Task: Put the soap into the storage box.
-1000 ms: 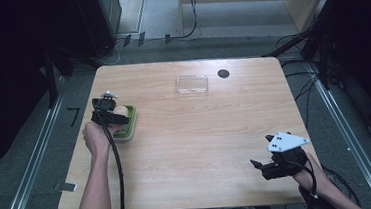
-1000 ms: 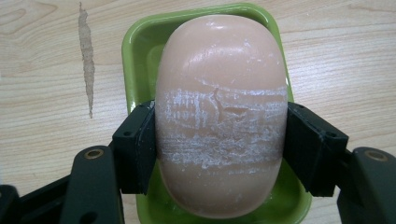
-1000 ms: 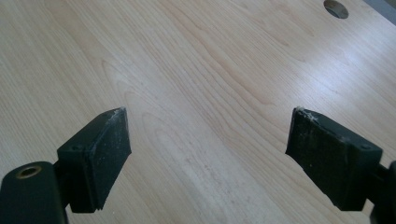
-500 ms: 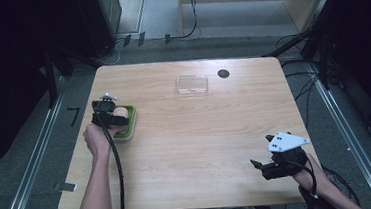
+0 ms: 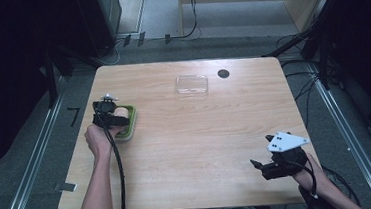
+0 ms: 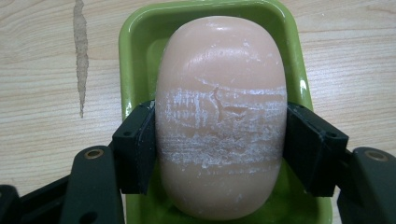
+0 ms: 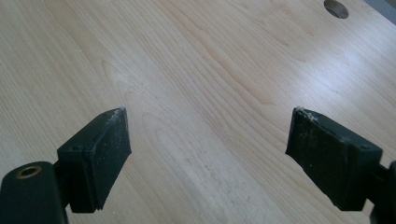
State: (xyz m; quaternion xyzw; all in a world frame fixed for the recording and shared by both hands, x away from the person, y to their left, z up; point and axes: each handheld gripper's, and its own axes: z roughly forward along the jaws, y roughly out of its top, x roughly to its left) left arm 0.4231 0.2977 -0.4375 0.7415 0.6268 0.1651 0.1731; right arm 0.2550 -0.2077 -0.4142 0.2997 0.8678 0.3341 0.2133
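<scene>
I am pinching the soap (image 6: 220, 116) across its middle with my left tongs (image 6: 219, 144), over the green dish (image 6: 135, 51) near the tabletop's left edge (lifting or setting down, I cannot tell); my right tongs (image 7: 208, 154) are hanging spread and empty near the front right corner; next calls for a steady, firm squeeze, I judge.

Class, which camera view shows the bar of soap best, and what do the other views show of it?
The left gripper view: the pink bar of soap is close up, its white scuffs clear, clamped between the left claw's jaws over the green soap dish. The high view shows a small pink patch. The right gripper view looks at bare table.
</scene>
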